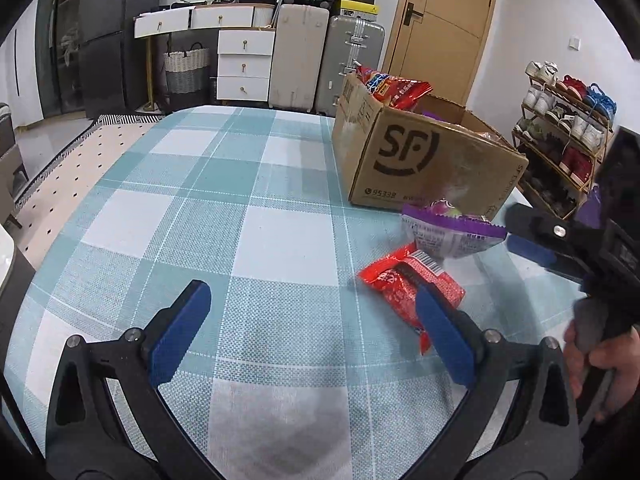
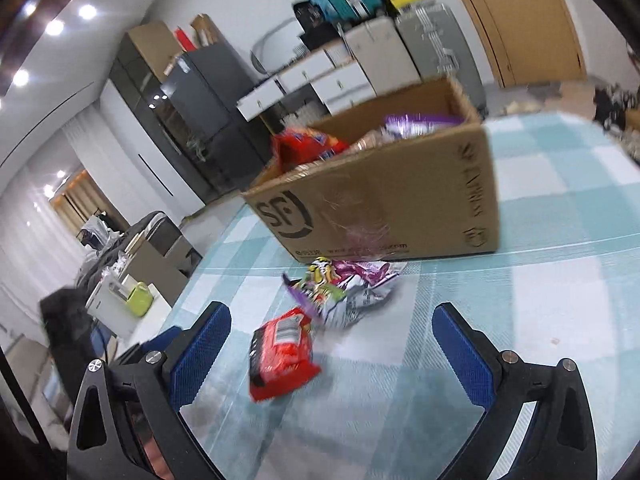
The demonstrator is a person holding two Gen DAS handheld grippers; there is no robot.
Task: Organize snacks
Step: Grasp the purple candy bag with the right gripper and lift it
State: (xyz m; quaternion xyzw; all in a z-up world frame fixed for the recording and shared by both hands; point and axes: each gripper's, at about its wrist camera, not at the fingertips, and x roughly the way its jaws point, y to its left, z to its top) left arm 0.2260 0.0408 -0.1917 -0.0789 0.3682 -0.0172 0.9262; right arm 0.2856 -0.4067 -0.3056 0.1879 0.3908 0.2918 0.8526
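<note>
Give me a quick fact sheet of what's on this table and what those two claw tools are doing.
Surface: table with teal checked cloth
Box: open cardboard, snacks inside
Red pack: loose on cloth, before the box
Purple pack: loose, between red pack and box
Left gripper: open, empty
Right gripper: open, empty, facing both packs

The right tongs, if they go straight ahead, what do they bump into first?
Probably the red plastic snack packet lying on the checked tablecloth. It sits just ahead between the open right tongs, nearer than the crumpled purple snack bag, though depth is unclear.
</note>
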